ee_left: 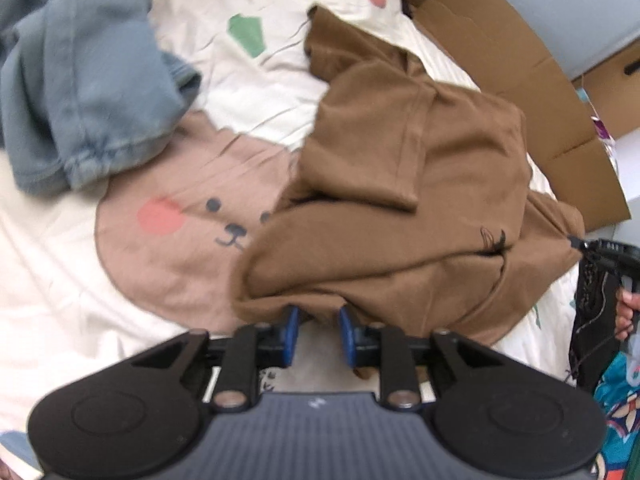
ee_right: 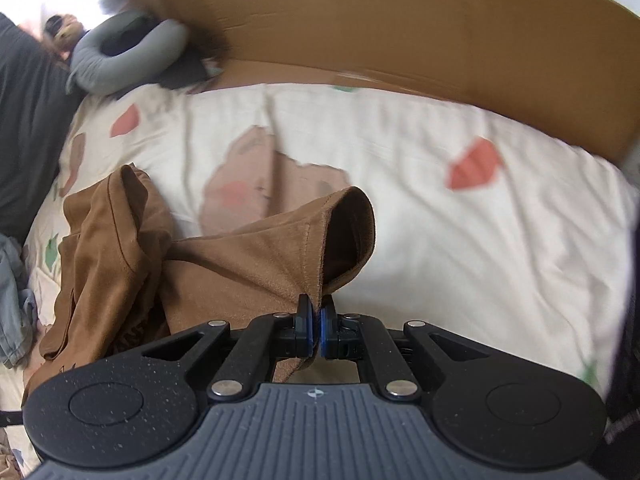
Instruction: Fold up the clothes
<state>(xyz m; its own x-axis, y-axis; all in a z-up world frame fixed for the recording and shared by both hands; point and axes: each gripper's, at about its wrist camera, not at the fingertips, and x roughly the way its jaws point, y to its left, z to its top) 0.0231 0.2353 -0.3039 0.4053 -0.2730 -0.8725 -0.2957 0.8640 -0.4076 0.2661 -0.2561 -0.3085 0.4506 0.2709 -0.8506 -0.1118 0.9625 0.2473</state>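
Underneath everything, a cream bedsheet (ee_left: 260, 80) printed with a pink bear face and green and red shapes fills the ground ahead of both tools. Cardboard (ee_right: 400, 28) stands along its far edge, beyond the right gripper. Brown garment (ee_left: 400, 184), crumpled in loose folds, lies directly ahead of the left gripper and spreads off to its right; near hem droops over the fingertips. Blue-grey garment (ee_left: 80, 92) heaped well off to the forward left, apart from the brown one. Grey neck pillow (ee_right: 128, 56) far ahead-left of the right tool, at the sheet's edge.

Left gripper (ee_left: 319, 330): blue pads apart at a moderate gap, brown cloth draped across their tips; nothing pinched that I can see. Right gripper (ee_right: 316, 320): pads closed together on a seam of the brown garment, a sleeve-like tube of it (ee_right: 344, 236) rising just ahead, open end facing right. Both views motion-blurred.
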